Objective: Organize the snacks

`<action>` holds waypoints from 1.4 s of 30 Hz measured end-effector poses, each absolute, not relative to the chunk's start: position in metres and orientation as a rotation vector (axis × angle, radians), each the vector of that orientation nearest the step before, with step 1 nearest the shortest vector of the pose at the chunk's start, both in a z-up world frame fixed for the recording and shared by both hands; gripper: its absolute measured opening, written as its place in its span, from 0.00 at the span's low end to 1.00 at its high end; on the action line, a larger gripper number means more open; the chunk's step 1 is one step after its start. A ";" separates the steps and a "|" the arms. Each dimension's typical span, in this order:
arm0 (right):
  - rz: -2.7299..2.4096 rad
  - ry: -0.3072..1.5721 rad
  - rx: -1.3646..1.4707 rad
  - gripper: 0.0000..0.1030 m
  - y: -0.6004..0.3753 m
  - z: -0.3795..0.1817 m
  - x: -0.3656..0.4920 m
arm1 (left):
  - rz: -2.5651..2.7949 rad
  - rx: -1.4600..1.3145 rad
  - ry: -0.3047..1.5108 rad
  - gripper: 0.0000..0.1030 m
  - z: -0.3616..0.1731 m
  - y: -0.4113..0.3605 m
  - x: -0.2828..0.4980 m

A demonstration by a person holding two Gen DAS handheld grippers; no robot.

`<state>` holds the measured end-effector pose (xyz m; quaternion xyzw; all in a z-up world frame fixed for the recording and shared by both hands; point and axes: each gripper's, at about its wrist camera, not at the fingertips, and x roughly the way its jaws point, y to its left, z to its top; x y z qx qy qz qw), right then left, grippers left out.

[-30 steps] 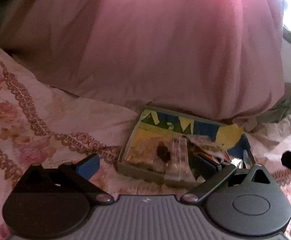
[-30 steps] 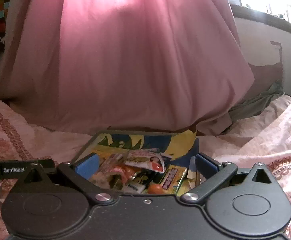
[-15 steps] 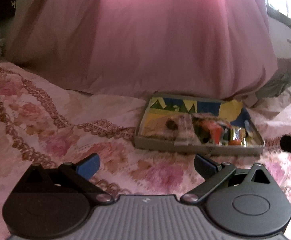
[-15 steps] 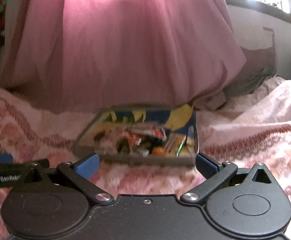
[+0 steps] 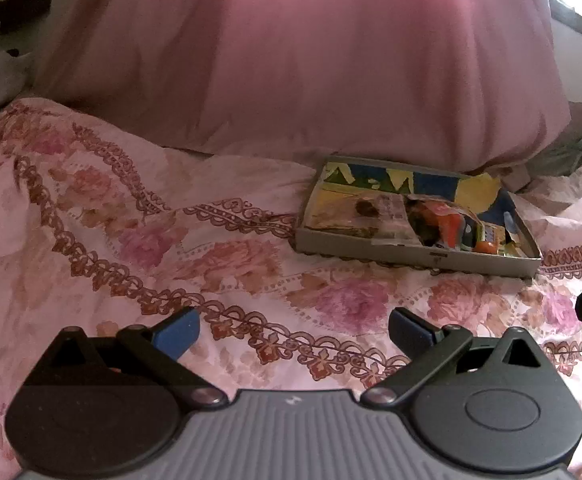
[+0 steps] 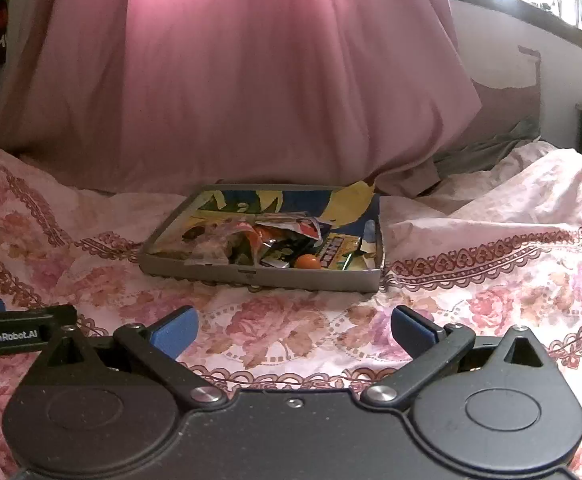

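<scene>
A shallow grey box (image 5: 371, 249) (image 6: 323, 278) with a yellow and blue printed lining lies on the floral bedspread. Several snack packets (image 5: 443, 224) (image 6: 283, 236) are piled inside it, with a small orange round thing (image 6: 306, 261) near its front wall. My left gripper (image 5: 291, 330) is open and empty, hovering over the bedspread well short of the box, which sits ahead and to the right. My right gripper (image 6: 293, 330) is also open and empty, with the box straight ahead at a distance. The left gripper's side (image 6: 11, 334) shows at the right wrist view's left edge.
A large pink cloth (image 5: 311, 60) (image 6: 231, 72) hangs right behind the box. The rumpled floral bedspread (image 5: 131, 240) (image 6: 491, 280) spreads all around. A window ledge (image 6: 531, 12) and a wall stand at the far right.
Both grippers have pulled back and away from the box, which was between the fingers a second ago and now lies farther ahead. Both stay open.
</scene>
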<state>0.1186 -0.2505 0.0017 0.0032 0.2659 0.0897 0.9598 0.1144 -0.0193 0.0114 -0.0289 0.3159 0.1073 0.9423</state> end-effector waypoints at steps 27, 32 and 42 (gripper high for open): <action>0.151 0.611 0.050 0.99 -0.257 -0.008 0.127 | 0.240 -0.034 0.687 1.00 0.004 -0.021 0.115; 0.151 0.611 0.049 0.99 -0.257 -0.008 0.127 | 0.240 -0.033 0.688 1.00 0.003 -0.021 0.115; 0.150 0.611 0.046 0.99 -0.256 -0.008 0.127 | 0.240 -0.033 0.688 1.00 0.003 -0.020 0.116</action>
